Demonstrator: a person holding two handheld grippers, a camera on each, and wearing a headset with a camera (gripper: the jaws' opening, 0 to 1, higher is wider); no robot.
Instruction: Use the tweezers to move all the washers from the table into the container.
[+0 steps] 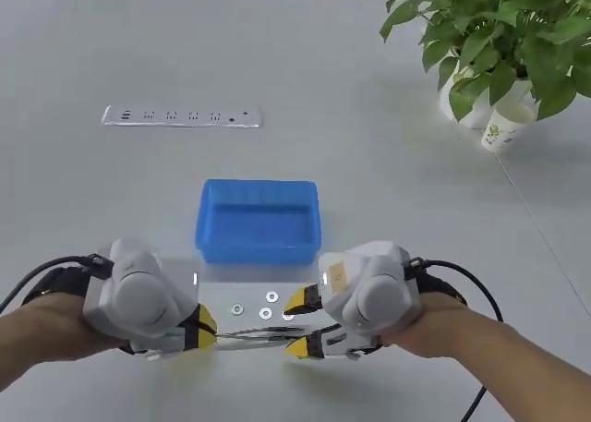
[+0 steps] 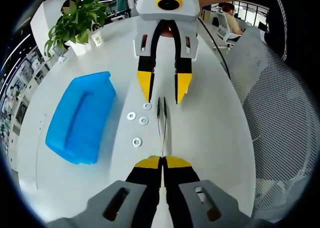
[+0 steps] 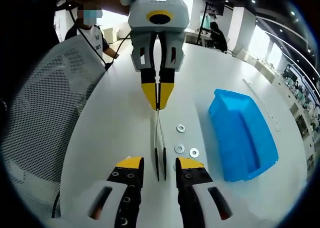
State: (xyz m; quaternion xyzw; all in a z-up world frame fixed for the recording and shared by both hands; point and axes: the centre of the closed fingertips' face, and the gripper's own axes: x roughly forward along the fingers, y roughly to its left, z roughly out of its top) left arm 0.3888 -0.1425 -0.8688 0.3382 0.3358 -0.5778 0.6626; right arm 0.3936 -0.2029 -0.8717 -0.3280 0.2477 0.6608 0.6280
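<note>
Slim metal tweezers (image 1: pixel 249 332) lie along the white table between my two grippers. My left gripper (image 2: pixel 162 160) is shut on the tweezers' (image 2: pixel 161 123) joined end. My right gripper (image 3: pixel 160 163) is open, one jaw on either side of the two prong tips (image 3: pixel 160 160). Several small steel washers (image 1: pixel 266 313) lie on the table just beyond the tweezers, between them and the blue plastic container (image 1: pixel 259 221). In the left gripper view the washers (image 2: pixel 136 141) lie left of the tweezers, with the container (image 2: pixel 80 120) further left.
A white power strip (image 1: pixel 180 117) lies at the far side of the table. A potted plant (image 1: pixel 499 34) and a paper cup (image 1: pixel 503 126) stand at the far right. A mesh chair (image 3: pixel 45 113) stands behind the table edge near me.
</note>
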